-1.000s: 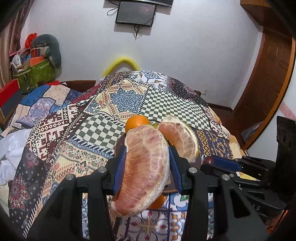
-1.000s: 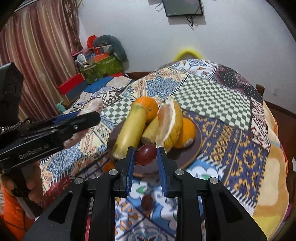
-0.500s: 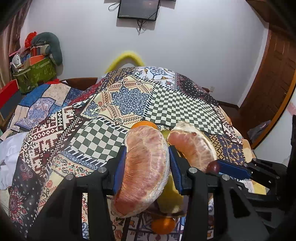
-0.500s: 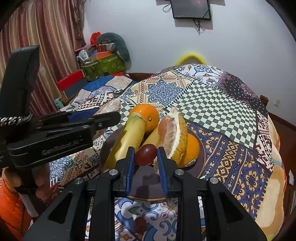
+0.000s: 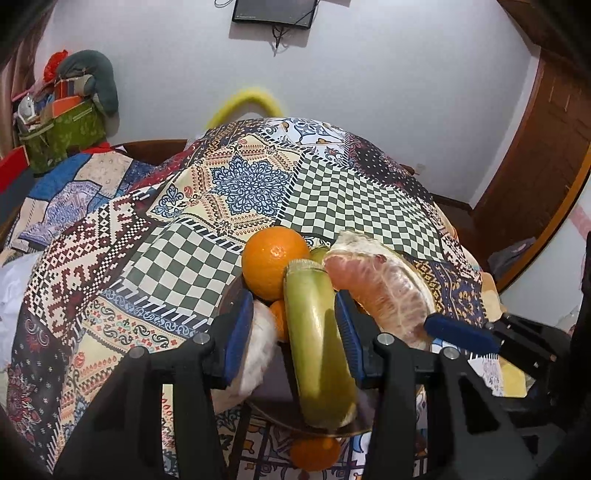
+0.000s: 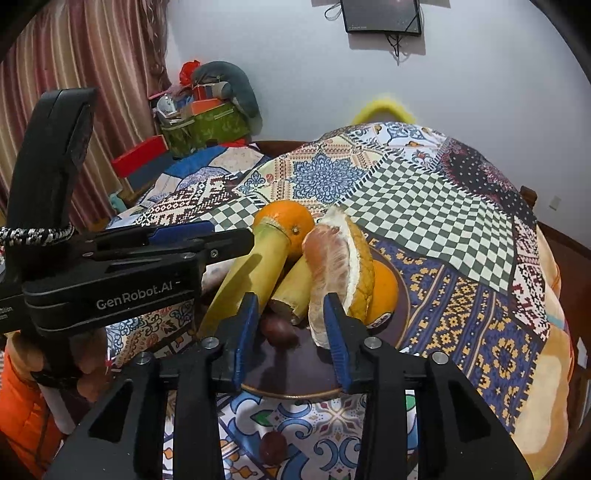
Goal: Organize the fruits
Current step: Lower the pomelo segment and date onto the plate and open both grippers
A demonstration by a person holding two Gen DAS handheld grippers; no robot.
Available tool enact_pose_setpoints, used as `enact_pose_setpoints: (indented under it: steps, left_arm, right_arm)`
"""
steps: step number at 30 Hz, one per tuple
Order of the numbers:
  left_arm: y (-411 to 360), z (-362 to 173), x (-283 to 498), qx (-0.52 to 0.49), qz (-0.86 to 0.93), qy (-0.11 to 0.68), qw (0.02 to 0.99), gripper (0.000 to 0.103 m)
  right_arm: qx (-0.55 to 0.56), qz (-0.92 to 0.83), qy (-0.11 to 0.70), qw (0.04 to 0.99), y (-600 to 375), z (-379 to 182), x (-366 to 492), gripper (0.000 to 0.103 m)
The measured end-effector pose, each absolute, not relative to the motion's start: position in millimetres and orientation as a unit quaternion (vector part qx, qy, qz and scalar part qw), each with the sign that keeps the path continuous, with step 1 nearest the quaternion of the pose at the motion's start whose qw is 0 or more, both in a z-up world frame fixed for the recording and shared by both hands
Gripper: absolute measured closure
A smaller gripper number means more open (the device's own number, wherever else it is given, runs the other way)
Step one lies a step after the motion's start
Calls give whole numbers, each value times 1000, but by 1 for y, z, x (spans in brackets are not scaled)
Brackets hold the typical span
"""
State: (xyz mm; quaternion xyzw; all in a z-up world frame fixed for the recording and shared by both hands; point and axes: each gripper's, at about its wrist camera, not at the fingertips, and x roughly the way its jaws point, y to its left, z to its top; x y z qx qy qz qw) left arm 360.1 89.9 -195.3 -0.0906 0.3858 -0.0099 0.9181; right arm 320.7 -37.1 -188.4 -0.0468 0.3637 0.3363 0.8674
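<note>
Opening around a glossy round grape (image 6: 279,330) (dark red), right gripper (image 6: 291,301) grips nothing; left gripper (image 5: 293,295) unclear.

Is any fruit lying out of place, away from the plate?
Yes. One dark grape lies on the tablecloth in front of the plate; a small orange also sits off the plate's near rim.

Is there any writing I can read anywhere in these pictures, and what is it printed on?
"GenRobot.AI": white letters on the side of the black left gripper, seen from the right wrist view.
Small white print at that body's left edge: cut off, unreadable.
Sticker on the half-hidden orange on the dark brown plate: too blurred.
Wall-mounted screen: dark, nothing readable.
</note>
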Motion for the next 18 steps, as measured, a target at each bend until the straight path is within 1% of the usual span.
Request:
enact_pose_setpoints:
  steps: [11, 12, 18]
  left_arm:
    - [99, -174, 324, -82, 0, 373, 924, 58]
    - [102, -172, 321, -79, 4, 372, 925, 56]
    - [130, -175, 303, -54, 42, 387, 920, 56]
  right_arm:
    - [-41, 327, 357, 874, -54, -176, 306, 69]
    - [-41, 325, 356, 875, -56, -175, 305, 68]
    - [-38, 313, 361, 878, -71, -176, 298, 64]
